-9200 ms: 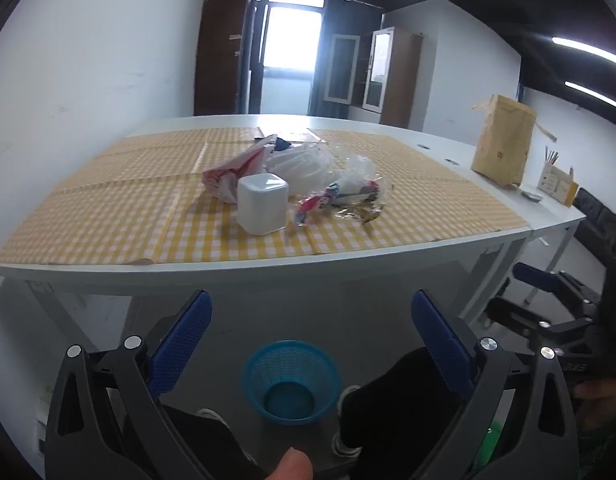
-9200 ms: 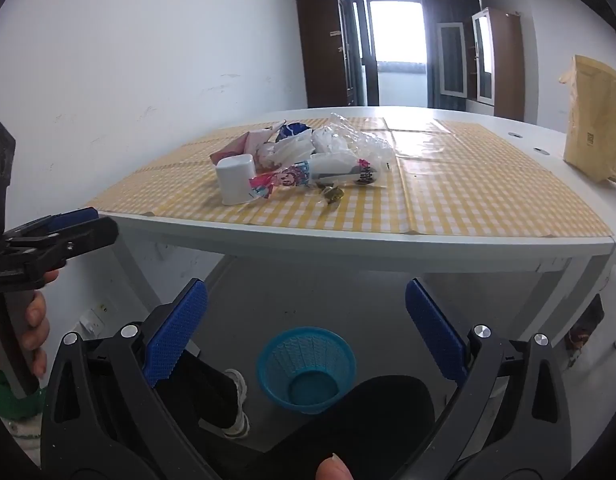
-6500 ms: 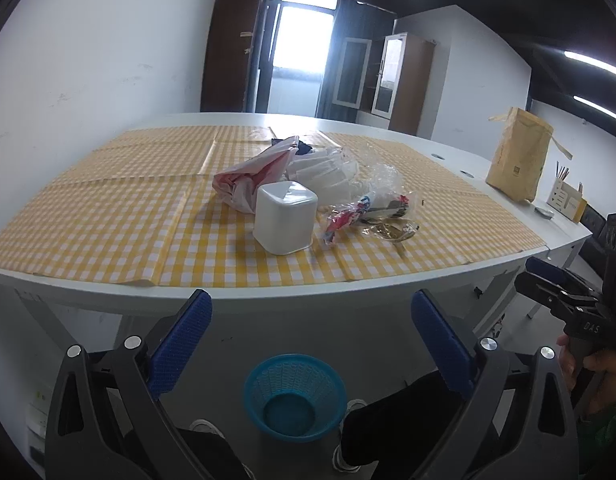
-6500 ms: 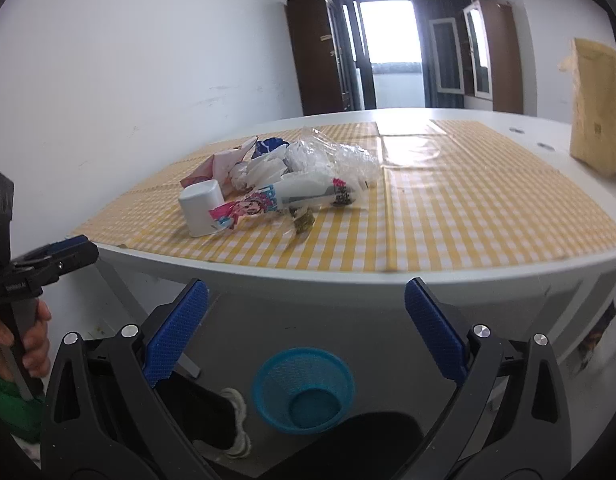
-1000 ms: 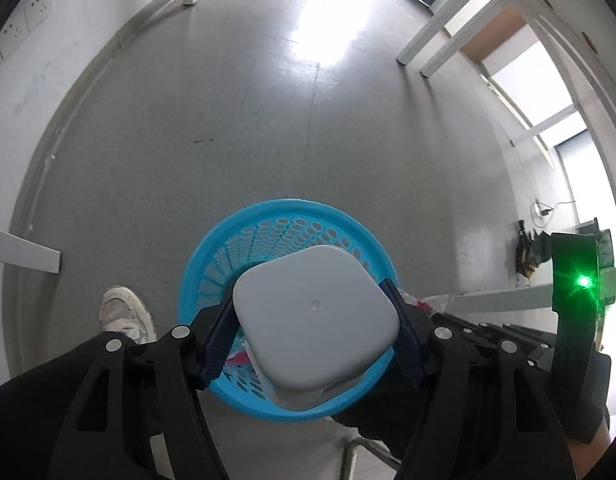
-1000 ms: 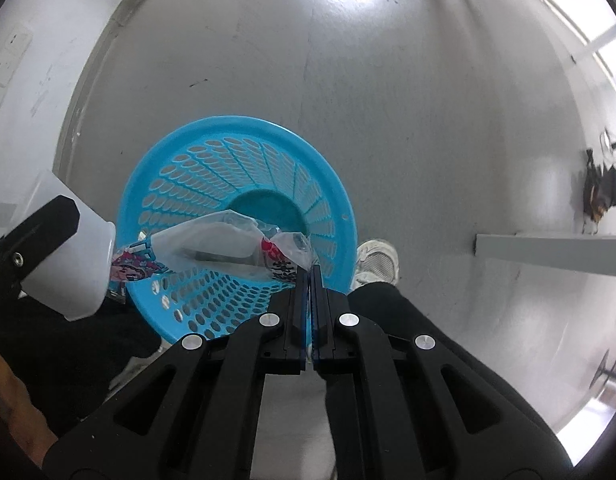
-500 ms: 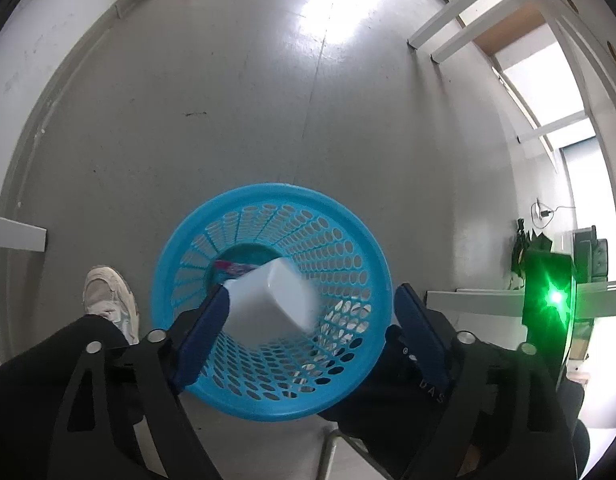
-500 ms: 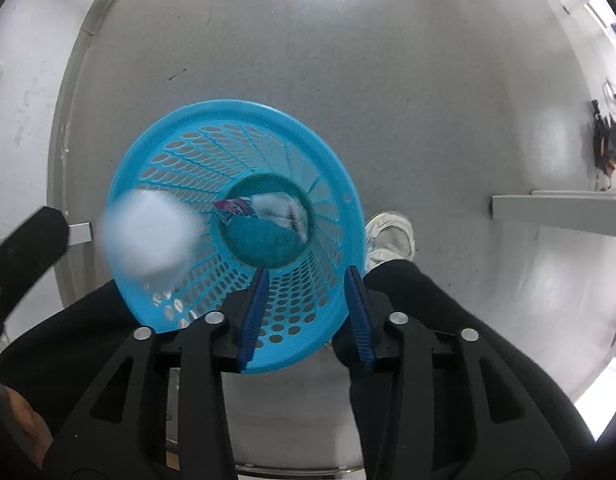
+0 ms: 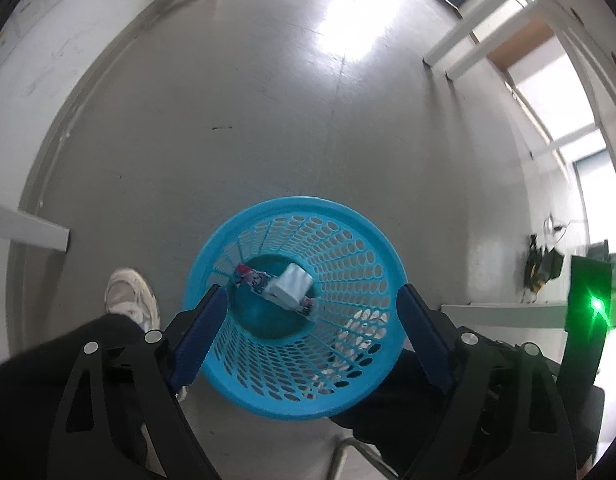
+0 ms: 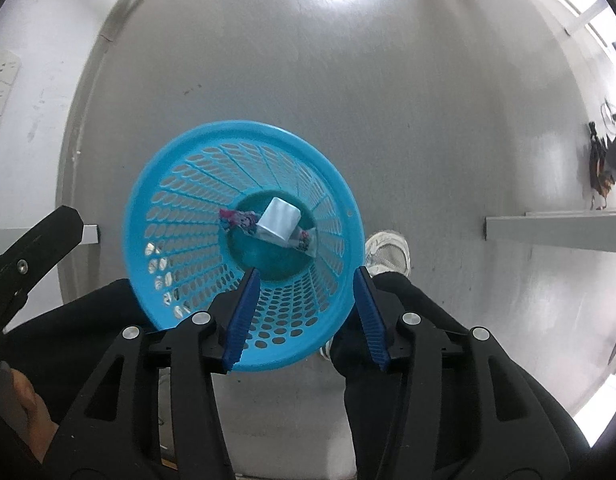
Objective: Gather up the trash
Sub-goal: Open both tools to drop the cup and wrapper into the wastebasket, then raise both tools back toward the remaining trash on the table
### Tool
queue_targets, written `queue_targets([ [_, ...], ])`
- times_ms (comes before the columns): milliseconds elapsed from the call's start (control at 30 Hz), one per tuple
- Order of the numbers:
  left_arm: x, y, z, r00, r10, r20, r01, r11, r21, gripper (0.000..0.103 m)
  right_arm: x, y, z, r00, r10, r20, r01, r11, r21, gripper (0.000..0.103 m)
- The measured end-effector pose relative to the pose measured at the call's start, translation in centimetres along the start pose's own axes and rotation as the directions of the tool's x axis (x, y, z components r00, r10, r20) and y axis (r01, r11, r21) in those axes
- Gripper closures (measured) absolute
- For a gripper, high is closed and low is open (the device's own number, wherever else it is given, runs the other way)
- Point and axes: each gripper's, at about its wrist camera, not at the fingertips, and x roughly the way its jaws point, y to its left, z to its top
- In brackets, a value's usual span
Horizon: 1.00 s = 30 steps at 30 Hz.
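A blue mesh basket (image 9: 347,240) (image 10: 180,184) stands on the grey floor below both grippers. At its bottom lies a white square cup (image 9: 290,285) (image 10: 278,220) on top of a colourful printed wrapper (image 9: 250,278) (image 10: 238,218). My left gripper (image 9: 313,330) hangs over the basket, open, with nothing between its blue pads. My right gripper (image 10: 306,308) also hangs over the basket; its jaws are opening and nothing is between them. The left gripper's black finger (image 10: 32,240) shows at the left edge of the right wrist view.
A person's dark trouser legs (image 10: 407,312) and white shoes (image 9: 132,292) (image 10: 387,252) flank the basket. White table legs (image 9: 32,232) (image 10: 555,228) stand to either side. A wall with sockets (image 10: 0,84) runs on the left.
The white cup left my left gripper and dropped to the basket's bottom. My right gripper let go of the clear plastic wrapper, which fell in, and its jaws spread apart.
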Motion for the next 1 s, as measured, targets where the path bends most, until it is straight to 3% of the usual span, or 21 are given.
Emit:
queue_targets([
  [100, -1.6, 0.7, -1.0, 1.0, -0.002, -0.001, 0.002, 1.0, -0.024, 0.019, -2.3, -0.2, -0.8, 0.998, 0.02, 0.06, -0.019, 1.0, -0.013, 0.052],
  [267, -4.5, 0.5, -2.8, 0.998, 0.037, 0.042, -0.04, 0.997, 0.066, 0.019, -5.9, -0.9, -2.8, 0.986, 0.064, 0.153, -0.061, 0.998, -0.028, 0.05],
  [533, -9.9, 0.2, -6.1, 0.99, 0.062, 0.13, -0.082, 0.984, 0.155, 0.015, -13.0, -1.0, -7.9, 0.939, 0.136, 0.314, -0.106, 0.988, -0.111, 0.037],
  [633, -11.8, 0.2, -7.4, 0.985, 0.072, 0.156, -0.101, 0.978, 0.183, 0.012, -14.5, -1.0, -9.3, 0.929, 0.131, 0.345, -0.09, 0.987, -0.132, 0.032],
  [767, -14.4, -0.3, -8.7, 0.98, 0.078, 0.181, -0.119, 0.967, 0.226, 0.011, -16.6, -1.8, -11.0, 0.916, 0.177, 0.36, -0.137, 0.981, -0.134, 0.03],
  [900, -16.9, -1.0, -10.2, 0.956, 0.18, 0.23, -0.241, 0.93, 0.276, 0.009, -19.3, -2.8, -13.5, 0.897, 0.188, 0.401, -0.125, 0.976, -0.178, 0.025],
  [1000, -18.4, -1.5, -10.9, 0.954, 0.161, 0.253, -0.235, 0.924, 0.3, 0.007, -21.3, -3.8, -15.0, 0.877, 0.214, 0.43, -0.152, 0.973, -0.173, 0.02],
])
